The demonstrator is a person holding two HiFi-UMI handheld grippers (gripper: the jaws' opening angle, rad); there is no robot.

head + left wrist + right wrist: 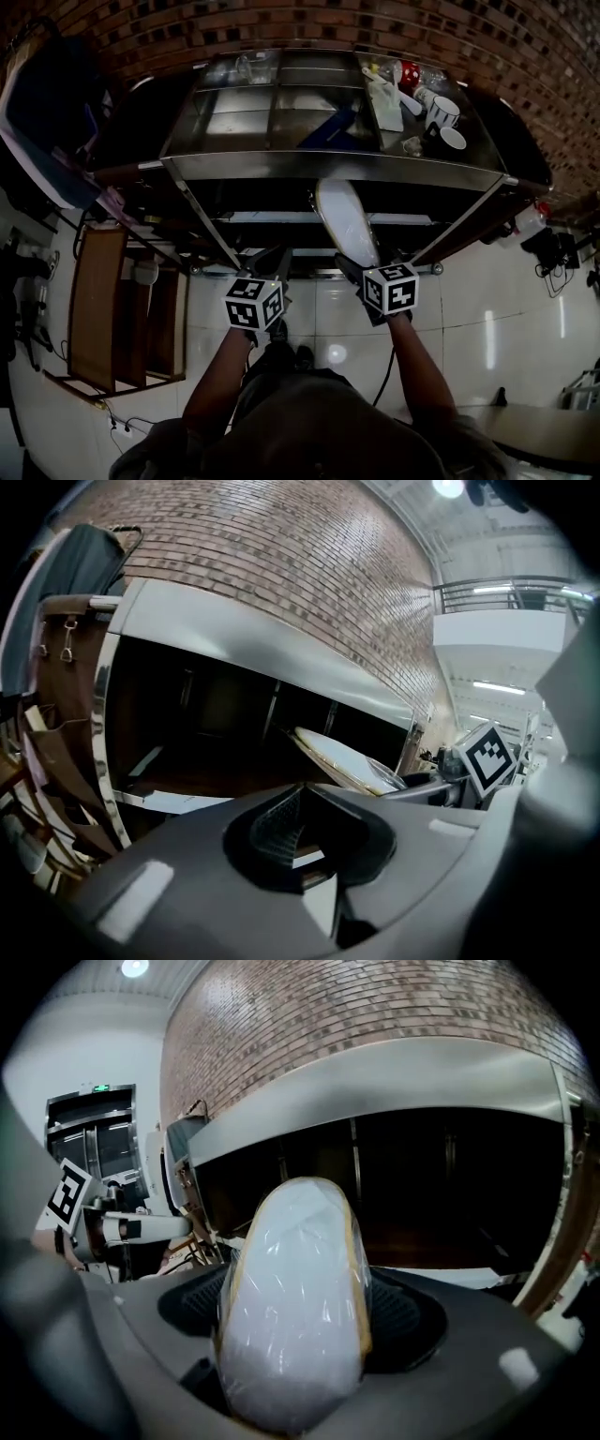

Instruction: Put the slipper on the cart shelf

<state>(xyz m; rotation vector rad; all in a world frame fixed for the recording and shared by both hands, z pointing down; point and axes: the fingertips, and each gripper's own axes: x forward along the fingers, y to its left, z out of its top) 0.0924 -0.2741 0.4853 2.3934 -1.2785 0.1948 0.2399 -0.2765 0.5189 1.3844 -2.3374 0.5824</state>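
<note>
A white slipper [347, 220] wrapped in clear plastic sticks forward out of my right gripper [356, 270], whose jaws stand wide and press on its heel end. In the right gripper view the slipper [295, 1307] fills the gap between the pads and points at the dark lower shelf of the metal cart [422, 1082]. Its toe reaches under the cart's top rim [337, 167]. My left gripper [272, 261] hovers just to the left at the same height, jaws shut and empty [302, 789]. From the left gripper view the slipper [342, 761] shows side-on at the shelf opening.
The cart's top tray holds mugs [442, 112], a bottle and a red item [410, 72]. A brick wall [525, 56] stands behind it. A wooden frame [98, 309] and a dark bag [47, 103] are at the left, above the white tile floor [487, 309].
</note>
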